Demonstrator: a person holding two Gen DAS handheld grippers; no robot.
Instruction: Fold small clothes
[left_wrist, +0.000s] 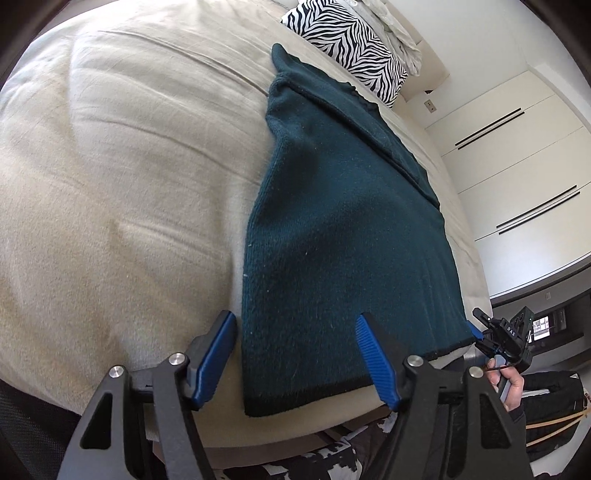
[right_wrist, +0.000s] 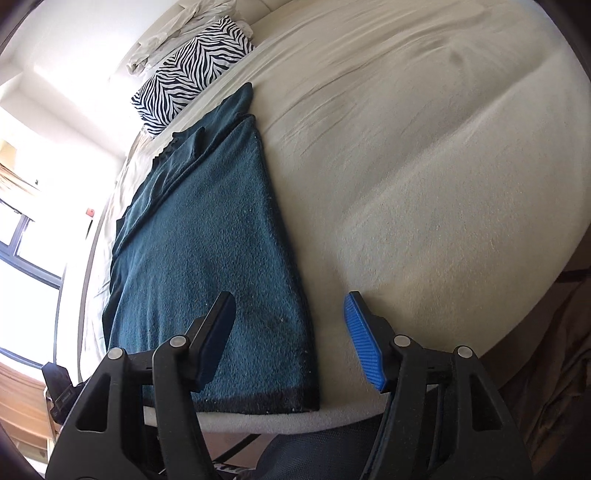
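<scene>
— Teal knit, the sweater (left_wrist: 332, 229) lies flat on the bed (left_wrist: 110, 166), already narrowed into a long strip, its hem at the near edge of the mattress.

— And the claws?

— Both released. Left claw (left_wrist: 295, 354) hovers spread over the hem's left corner; right claw (right_wrist: 291, 338) straddles the hem's right corner, nothing pinched.

— So which step?

— Looks like the lengthwise fold is done. Next, likely: each claw nips a hem corner and carries it up toward the collar end, near the zebra pillow (left_wrist: 351, 48).

— Anything unclear?

— The far end bunches; whether sleeves are tucked evenly can't be told. The right claw, seen from the left camera, is tiny at the frame edge.
</scene>
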